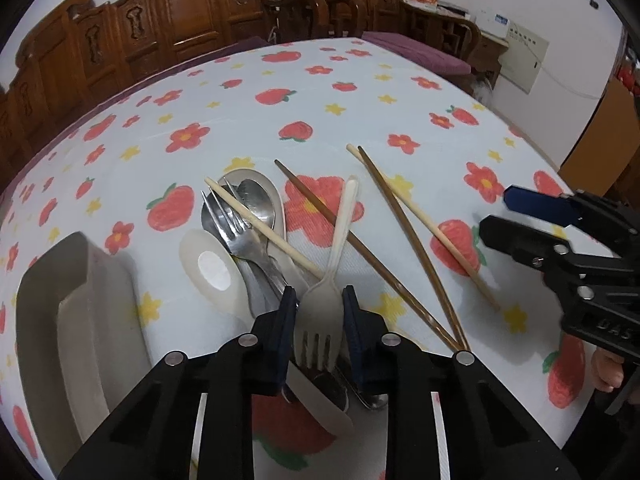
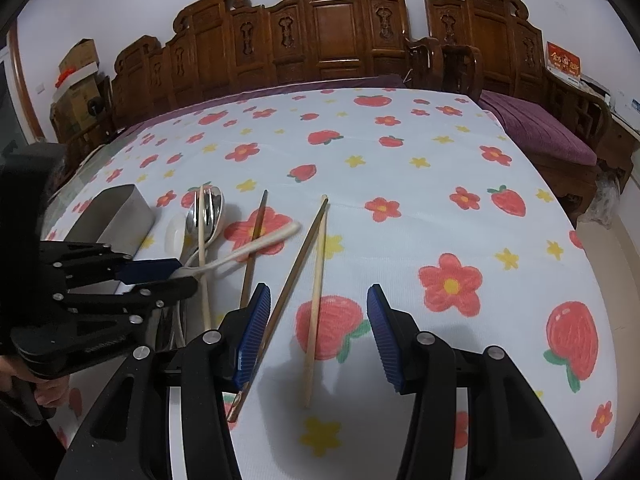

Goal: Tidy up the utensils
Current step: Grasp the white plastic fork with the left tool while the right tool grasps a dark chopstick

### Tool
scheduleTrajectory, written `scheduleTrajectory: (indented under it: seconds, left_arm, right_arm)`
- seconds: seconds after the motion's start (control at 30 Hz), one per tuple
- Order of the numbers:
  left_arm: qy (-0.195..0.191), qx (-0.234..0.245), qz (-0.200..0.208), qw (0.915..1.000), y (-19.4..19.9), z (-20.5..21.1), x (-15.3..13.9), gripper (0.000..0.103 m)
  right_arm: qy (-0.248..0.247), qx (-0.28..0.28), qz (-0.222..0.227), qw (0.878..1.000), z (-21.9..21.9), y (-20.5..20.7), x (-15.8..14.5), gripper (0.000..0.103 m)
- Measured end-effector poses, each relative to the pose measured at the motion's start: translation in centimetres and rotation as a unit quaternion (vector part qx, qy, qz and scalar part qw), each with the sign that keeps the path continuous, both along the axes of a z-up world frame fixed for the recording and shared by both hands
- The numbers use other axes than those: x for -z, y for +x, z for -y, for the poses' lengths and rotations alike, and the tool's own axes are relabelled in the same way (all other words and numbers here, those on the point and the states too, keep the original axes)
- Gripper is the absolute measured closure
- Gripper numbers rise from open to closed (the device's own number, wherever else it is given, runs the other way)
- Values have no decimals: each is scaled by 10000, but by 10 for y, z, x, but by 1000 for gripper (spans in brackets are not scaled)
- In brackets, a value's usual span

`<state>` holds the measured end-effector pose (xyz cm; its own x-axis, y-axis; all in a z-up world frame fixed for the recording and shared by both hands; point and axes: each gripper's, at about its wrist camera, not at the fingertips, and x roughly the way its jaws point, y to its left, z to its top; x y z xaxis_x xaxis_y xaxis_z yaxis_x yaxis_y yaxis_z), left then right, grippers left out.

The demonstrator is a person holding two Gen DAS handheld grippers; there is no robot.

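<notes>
My left gripper [image 1: 319, 298] is shut on the head of a white plastic fork [image 1: 336, 248], whose handle points away across the table; it shows in the right wrist view [image 2: 256, 244] too. Under it lies a pile: a steel fork [image 1: 230, 220], steel spoons [image 1: 256, 200], a white ceramic spoon [image 1: 212, 266] and a pale chopstick [image 1: 264, 228]. Brown chopsticks [image 1: 404, 236] and another pale chopstick [image 2: 316, 292] lie to the right. My right gripper [image 2: 314, 316] is open, low over that pale chopstick, and also shows in the left wrist view [image 1: 496, 212].
A grey rectangular utensil holder [image 1: 76, 308] lies at the left of the pile, seen in the right wrist view [image 2: 116, 216] too. The table carries a white cloth [image 2: 400, 168] printed with strawberries and flowers. Carved wooden benches stand beyond the far edge.
</notes>
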<state>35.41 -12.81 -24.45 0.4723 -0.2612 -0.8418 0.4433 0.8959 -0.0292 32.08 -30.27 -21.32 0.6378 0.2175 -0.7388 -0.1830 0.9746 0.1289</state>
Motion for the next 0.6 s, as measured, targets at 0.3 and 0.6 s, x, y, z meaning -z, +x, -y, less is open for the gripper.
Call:
scheduleTrajectory:
  seconds: [0.3,0.6]
  left_arm:
    - [-318,-97,172,9993,-25,-17,-15,82]
    - [-448,-27,560,9974,-37,-22,-35,82]
  right_arm:
    - [2,-120,-144,9998,-11,4,10,55]
    - [97,-303,-540,9980,-27,19,33,80]
